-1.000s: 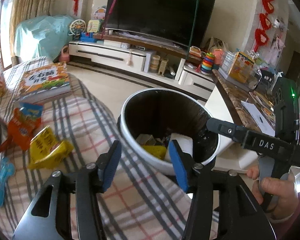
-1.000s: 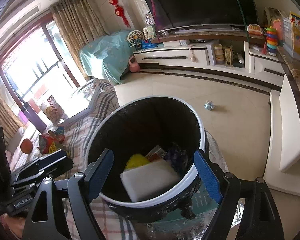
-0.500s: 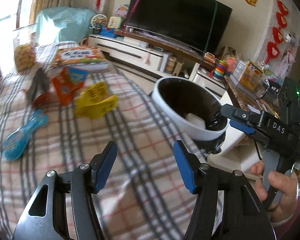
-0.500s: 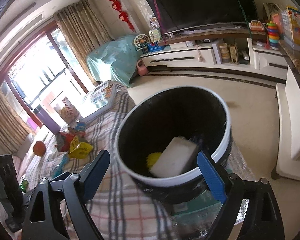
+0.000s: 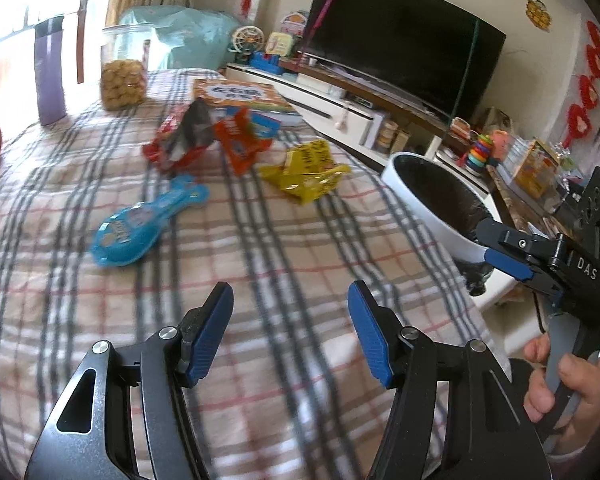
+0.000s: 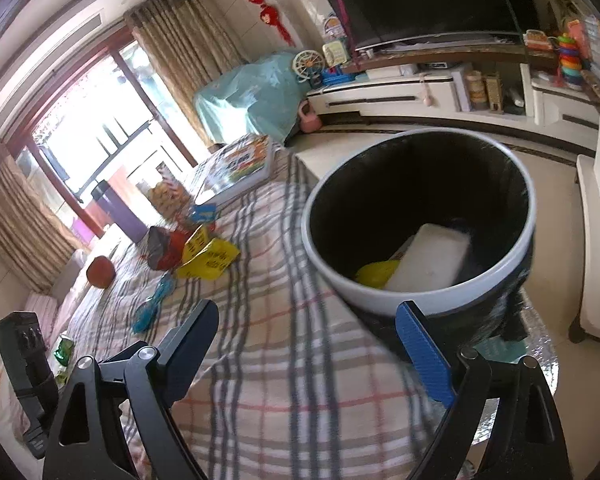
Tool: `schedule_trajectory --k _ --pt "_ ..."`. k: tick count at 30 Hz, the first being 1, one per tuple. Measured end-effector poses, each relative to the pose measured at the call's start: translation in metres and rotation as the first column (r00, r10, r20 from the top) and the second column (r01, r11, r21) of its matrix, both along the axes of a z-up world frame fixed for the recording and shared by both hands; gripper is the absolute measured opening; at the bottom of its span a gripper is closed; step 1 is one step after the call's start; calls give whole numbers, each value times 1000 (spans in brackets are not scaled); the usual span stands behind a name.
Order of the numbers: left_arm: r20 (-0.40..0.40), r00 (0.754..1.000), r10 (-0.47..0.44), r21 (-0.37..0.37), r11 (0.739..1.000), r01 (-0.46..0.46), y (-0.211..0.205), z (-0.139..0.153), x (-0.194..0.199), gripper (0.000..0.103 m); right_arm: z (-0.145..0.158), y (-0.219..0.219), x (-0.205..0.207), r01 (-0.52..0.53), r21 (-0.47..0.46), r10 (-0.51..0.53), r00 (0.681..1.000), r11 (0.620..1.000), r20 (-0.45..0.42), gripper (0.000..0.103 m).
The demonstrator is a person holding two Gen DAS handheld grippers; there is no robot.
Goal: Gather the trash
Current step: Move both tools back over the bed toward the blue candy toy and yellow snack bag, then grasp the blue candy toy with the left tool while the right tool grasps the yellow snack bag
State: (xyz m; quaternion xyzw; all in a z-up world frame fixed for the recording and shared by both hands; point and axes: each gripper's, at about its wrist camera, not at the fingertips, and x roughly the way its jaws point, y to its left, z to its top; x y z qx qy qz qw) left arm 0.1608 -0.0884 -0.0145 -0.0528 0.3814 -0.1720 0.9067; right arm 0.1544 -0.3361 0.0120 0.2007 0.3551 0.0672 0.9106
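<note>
Black television point(image 5: 404, 60), white low cabinet point(image 6: 440, 98), curtained bright window point(image 6: 100, 136)

Left gripper point(image 5: 290, 330) gaping over plaid cloth point(image 5: 260, 240) — wrappers point(image 5: 304, 170) ahead, bin point(image 5: 440, 208) right, beside right gripper point(image 5: 504, 248).

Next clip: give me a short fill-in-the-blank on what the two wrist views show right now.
1. Both the left gripper and the right gripper are ____ and hold nothing.
2. The white block lies inside the ____.
3. The yellow wrapper lies on the ____ tablecloth.
4. The blue spoon-shaped package lies ____ the trash bin.

Missing words: open; trash bin; plaid; outside
</note>
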Motion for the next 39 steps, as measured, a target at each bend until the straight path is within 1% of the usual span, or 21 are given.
schedule_trajectory --k 5,11,19,24,30,34,39 --pt "7 999 47 14 999 -47 20 -1 -4 67 -3 20 0 -29 3 29 1000 1000 -1 92" --pt "-5 994 110 24 994 -110 45 -6 -6 71 -9 47 4 -79 -2 79 997 997 -15 92" --pt "-12 988 153 32 988 -152 66 -9 -8 76 -15 85 10 -148 -36 147 989 988 -16 92" --pt "-16 986 168 43 985 -167 73 -11 -6 77 -22 103 16 -172 -56 171 985 983 -23 92" --pt "-33 983 183 39 983 -181 81 -13 -1 77 -26 112 28 -180 -59 178 983 982 -39 92" --pt "-41 984 175 46 984 -173 81 -14 5 77 -27 117 34 -178 -59 176 984 982 -40 92" --pt "-41 988 151 79 986 -148 80 -11 21 77 -25 118 49 -170 -65 168 985 983 -38 92"
